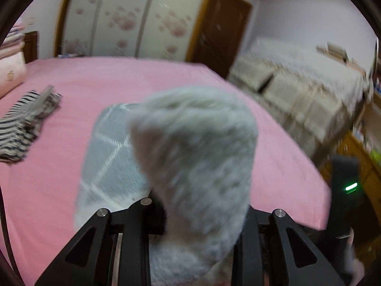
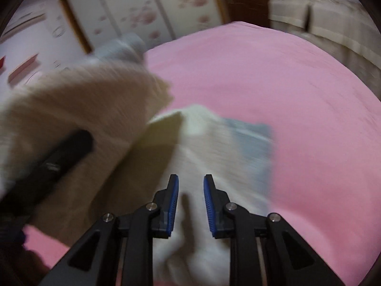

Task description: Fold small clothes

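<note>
No writing is readable on the blurred grey-white garment (image 1: 197, 166).

Your left wrist camera looks forward and down over the pink bed (image 1: 71, 76) toward the flowered wardrobe (image 1: 123, 19), very near a fuzzy garment (image 1: 195, 147) (it fills the middle). Your right wrist camera faces the same bed (image 2: 297, 95) and wardrobe (image 2: 142, 4), equally close.

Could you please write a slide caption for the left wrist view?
Left hand-held gripper lifts a fuzzy grey-white garment above the pink bed, a striped garment lying at left.
</note>
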A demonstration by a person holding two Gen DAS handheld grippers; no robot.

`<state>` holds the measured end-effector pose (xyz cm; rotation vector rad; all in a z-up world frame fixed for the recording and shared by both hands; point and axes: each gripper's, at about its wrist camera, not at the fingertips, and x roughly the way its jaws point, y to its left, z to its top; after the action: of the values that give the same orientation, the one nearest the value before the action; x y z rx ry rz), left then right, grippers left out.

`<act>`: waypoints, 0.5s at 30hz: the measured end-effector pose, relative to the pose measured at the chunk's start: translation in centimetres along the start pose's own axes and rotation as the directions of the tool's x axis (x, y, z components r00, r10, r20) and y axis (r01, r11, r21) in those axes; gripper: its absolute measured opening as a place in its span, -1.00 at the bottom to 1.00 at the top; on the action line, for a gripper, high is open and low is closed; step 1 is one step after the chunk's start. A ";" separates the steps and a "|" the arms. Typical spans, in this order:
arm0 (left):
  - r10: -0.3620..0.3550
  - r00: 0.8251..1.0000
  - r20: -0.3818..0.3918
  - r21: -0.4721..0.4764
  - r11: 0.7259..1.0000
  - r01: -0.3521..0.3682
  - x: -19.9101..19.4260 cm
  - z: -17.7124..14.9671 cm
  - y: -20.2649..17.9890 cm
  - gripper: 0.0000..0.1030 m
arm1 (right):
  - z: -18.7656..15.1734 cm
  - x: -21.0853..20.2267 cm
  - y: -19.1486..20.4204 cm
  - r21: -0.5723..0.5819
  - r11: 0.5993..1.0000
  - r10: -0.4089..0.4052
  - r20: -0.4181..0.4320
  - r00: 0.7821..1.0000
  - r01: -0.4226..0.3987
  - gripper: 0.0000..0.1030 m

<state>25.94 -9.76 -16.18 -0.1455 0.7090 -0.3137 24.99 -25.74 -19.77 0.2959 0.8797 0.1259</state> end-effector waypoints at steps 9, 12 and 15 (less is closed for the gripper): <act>-0.003 0.997 -0.075 0.130 0.991 0.013 1.6 -3.5 -4.7 0.47 | -1.8 -3.5 -6.0 0.103 0.994 -0.046 0.004 0.999 0.045 -0.54; -0.041 0.995 -0.089 0.126 0.991 0.052 0.2 -3.6 -4.7 0.51 | -1.6 -4.3 -6.7 0.117 0.993 -0.037 0.018 0.999 0.034 -0.54; -0.102 0.989 -0.105 0.091 0.990 0.112 -1.8 -3.4 -4.5 0.62 | -1.5 -5.3 -6.6 0.125 0.992 -0.018 0.035 0.999 0.014 -0.54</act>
<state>21.38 -13.46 -16.59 -0.0766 0.7857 -0.4599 20.35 -32.96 -18.79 0.4063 0.8550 0.0506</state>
